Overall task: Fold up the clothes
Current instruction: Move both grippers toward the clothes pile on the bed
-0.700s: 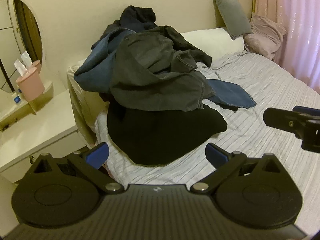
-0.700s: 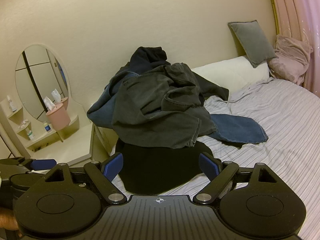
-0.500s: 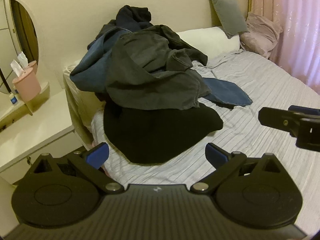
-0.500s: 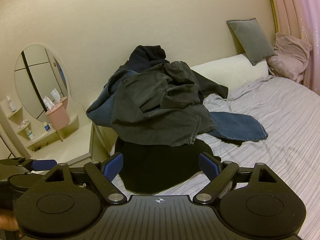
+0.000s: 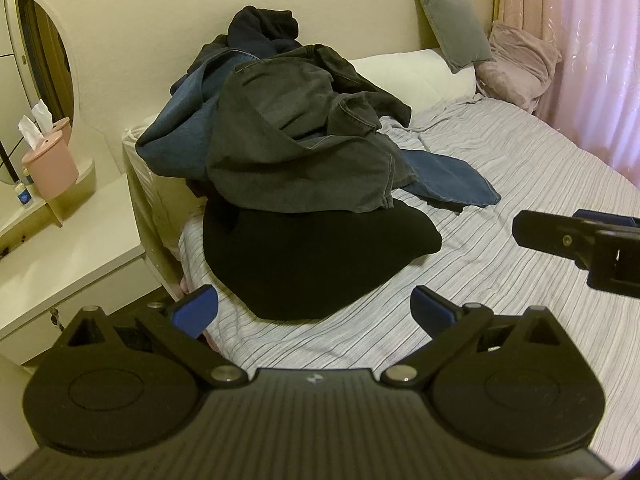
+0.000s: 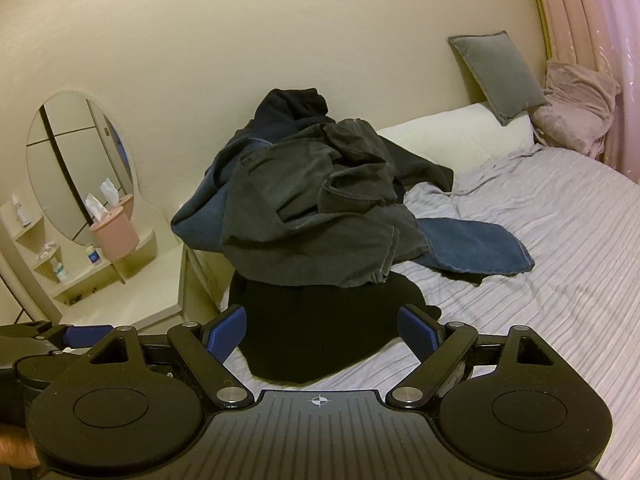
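Two tongs: both are held level over the near edge of the bed [image 5: 520, 152], pointed at the heap of clothes [image 5: 296, 152].
Left tongs [image 5: 314, 308]: blue pads spread wide, nothing between them, short of the black garment [image 5: 312, 252].
Right tongs [image 6: 322, 326]: likewise spread and bare; the black garment's near hem shows between the pads, apart from them. In the left wrist view the right tongs enter from the right edge, above the striped sheet.
Heap: a grey denim piece [image 6: 304, 216] lies on top, blue jeans [image 6: 476, 250] stick out to the right beneath it, a dark hooded top [image 6: 292, 110] leans on the wall, and the black garment lies lowest at the bed's left corner.
Edges: the heap overhangs the bed's left side, beside the white desk [image 5: 60, 256] with a pink tissue holder [image 5: 50, 164] and oval mirror [image 6: 78, 164].
Open room: bare striped sheet spreads to the right of the heap, up to the grey cushion [image 5: 454, 26], the pink pillow [image 5: 518, 64] and the pink curtain [image 5: 592, 60].
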Action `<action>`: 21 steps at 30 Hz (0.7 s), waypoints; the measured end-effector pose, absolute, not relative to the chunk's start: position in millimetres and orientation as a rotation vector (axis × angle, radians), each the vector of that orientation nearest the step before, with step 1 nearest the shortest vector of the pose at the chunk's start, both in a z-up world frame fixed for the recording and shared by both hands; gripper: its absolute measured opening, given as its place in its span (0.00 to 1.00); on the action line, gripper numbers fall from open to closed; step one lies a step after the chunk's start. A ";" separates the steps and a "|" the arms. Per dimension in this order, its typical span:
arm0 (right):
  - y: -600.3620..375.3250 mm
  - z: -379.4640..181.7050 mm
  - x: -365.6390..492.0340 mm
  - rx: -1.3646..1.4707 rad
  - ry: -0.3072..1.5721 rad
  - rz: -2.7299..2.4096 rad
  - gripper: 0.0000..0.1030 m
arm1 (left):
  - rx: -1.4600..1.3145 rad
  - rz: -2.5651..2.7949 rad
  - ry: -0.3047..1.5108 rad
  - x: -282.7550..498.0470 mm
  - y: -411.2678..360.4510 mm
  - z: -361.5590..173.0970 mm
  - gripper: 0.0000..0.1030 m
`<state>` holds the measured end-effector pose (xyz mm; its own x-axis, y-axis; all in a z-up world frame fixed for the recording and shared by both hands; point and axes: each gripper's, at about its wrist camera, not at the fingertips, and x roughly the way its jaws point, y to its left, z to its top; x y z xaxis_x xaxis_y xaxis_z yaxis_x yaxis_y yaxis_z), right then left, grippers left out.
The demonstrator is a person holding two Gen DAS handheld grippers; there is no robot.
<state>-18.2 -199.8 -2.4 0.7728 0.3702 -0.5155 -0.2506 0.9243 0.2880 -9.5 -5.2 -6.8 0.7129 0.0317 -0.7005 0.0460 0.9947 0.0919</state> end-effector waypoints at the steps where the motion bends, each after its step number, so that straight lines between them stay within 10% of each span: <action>1: -203.1 -0.9 -16.4 0.215 0.603 0.339 0.83 | 0.106 -0.008 0.778 -9.8 -5.3 -7.5 0.98; 21: -199.4 -0.8 -26.5 0.219 0.606 0.358 0.83 | 0.119 0.008 0.784 -29.6 -3.6 -7.8 0.98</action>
